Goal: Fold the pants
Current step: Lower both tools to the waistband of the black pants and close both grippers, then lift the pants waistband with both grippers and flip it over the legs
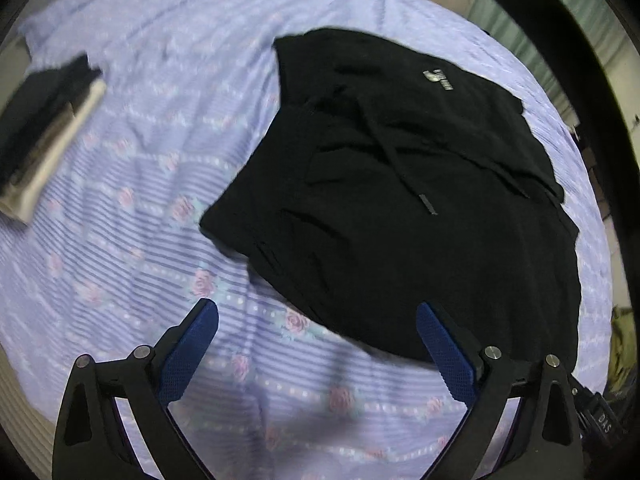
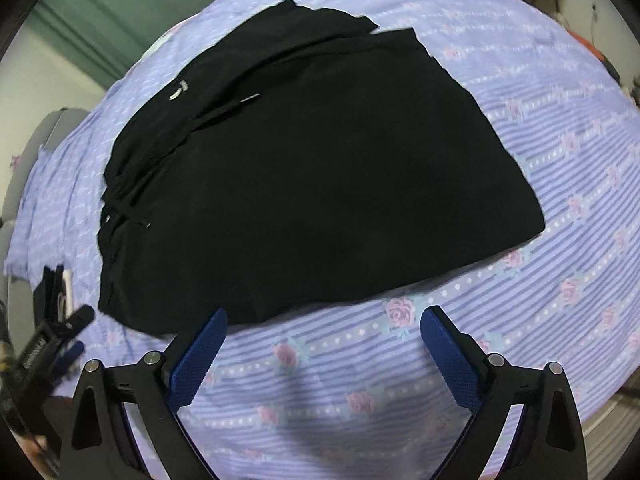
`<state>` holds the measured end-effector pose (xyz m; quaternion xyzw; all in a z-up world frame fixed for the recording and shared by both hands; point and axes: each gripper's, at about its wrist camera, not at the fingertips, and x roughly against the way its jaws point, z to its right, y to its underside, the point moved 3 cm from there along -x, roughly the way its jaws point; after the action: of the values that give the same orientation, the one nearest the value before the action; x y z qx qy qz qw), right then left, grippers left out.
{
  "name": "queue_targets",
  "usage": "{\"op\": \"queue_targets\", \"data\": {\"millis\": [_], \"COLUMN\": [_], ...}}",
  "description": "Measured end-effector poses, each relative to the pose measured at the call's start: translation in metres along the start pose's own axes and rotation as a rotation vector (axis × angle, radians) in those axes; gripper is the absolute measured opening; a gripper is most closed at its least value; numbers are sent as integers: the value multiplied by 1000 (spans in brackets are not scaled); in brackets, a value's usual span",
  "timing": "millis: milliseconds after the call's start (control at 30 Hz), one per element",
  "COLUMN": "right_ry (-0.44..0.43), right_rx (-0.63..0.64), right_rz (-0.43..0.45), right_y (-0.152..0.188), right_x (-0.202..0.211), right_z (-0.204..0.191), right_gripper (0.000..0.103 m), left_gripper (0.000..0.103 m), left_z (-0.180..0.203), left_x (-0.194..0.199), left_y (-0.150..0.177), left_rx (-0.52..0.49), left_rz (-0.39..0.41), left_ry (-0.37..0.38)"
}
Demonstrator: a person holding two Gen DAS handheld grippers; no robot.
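The black pants (image 2: pixel 312 176) lie folded on the flowery bed sheet (image 2: pixel 560 240); the left gripper (image 1: pixel 318 320) and right gripper (image 2: pixel 324 328) are both spread wide, holding nothing.

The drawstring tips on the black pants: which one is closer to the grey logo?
The longer silver tip, lying just beside the grey logo. The other tip sits farther down the waistband.

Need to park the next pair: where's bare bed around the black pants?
Bare sheet lies between the black pants and the folded stack, and along the near edge under both open grippers. The pants' other side is free too.
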<state>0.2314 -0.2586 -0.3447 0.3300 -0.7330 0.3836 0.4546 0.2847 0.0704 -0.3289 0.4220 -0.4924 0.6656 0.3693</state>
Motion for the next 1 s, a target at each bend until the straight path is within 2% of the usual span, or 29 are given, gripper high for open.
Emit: {"op": "queue_targets", "data": {"millis": [133,267,333,400,433,467,500,567,600,633,667,833,900,1000], "right_ry": [-1,-14,-14,-5,2,12,18,31,40,41,43,17,-8,-30], "right_rx": [-24,-50,-57,-57,-53,-50,-50,-47,-30,-6,9,97,107,104], "right_rz": [-13,-33,-41,-31,-25,-19,-13,7,20,40,49,150,180,213], "right_y": [-7,-12,-15,-19,-22,-25,-29,-38,-43,-48,-51,-59,-58,-52], "right_x": [-15,-32,-38,-42,-43,-43,-44,-42,-39,-36,-32,7,26,56], "right_z": [2,2,2,4,5,6,7,9,8,6,5,-10,-11,-9], "right_gripper": [96,93,91,86,81,72,66,39,31,16,12,7,5,5], "left_gripper": [95,85,84,71,65,51,43,32,25,23,19,6,6,6], "left_z": [-9,-8,-7,-5,-4,-3,-3,-4,-3,-4,-5,-7,-5,0], "left_x": [-32,-61,-67,-68,-68,-65,-63,-58,-54,-49,-44,-11,10,39], "left_y": [-4,-5,-6,-8,-11,-12,-13,-14,-14,-13,-13,-12,-8,-6], "left_rx": [78,133,164,177,175,170,165,159,156,157,160,187,175,117], "left_rz": [-51,-121,-135,-134,-131,-125,-122,-108,-100,-88,-75,3,37,88], "left_ry": [35,100,119,122,122,118,107,109,103,97,96,122,150,129]}}
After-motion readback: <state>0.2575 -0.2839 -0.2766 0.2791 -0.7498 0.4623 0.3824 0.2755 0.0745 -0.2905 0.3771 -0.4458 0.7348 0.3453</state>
